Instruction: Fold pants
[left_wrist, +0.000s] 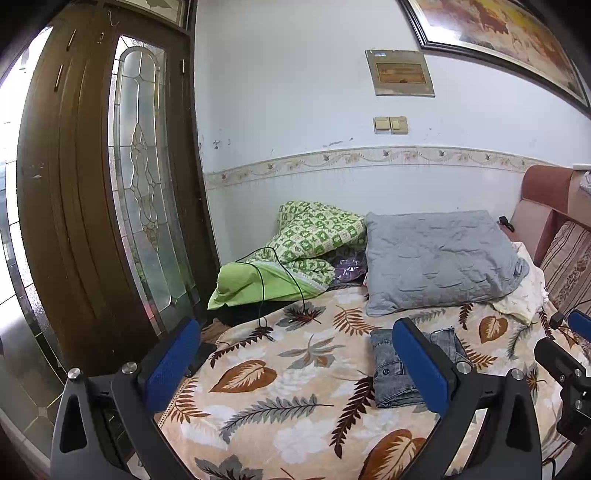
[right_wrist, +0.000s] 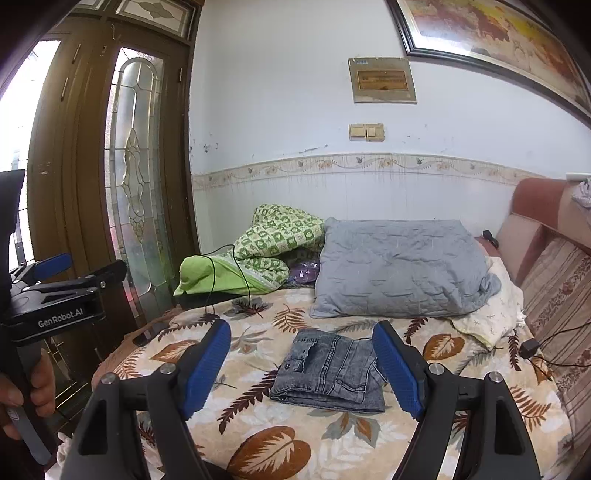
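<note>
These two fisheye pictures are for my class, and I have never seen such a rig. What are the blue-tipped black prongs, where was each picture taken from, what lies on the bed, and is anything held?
No robot here: a person holds a hand-held claw in each hand, each with a camera looking along its two fingers. One picture looks out from the left claw, the other from the right claw. Both claws are open and hold nothing. In the right view the person's hand grips the left claw's handle. On the leaf-patterned blanket lie folded grey jeans, a grey pillow, a green quilt and a black cable.
</note>
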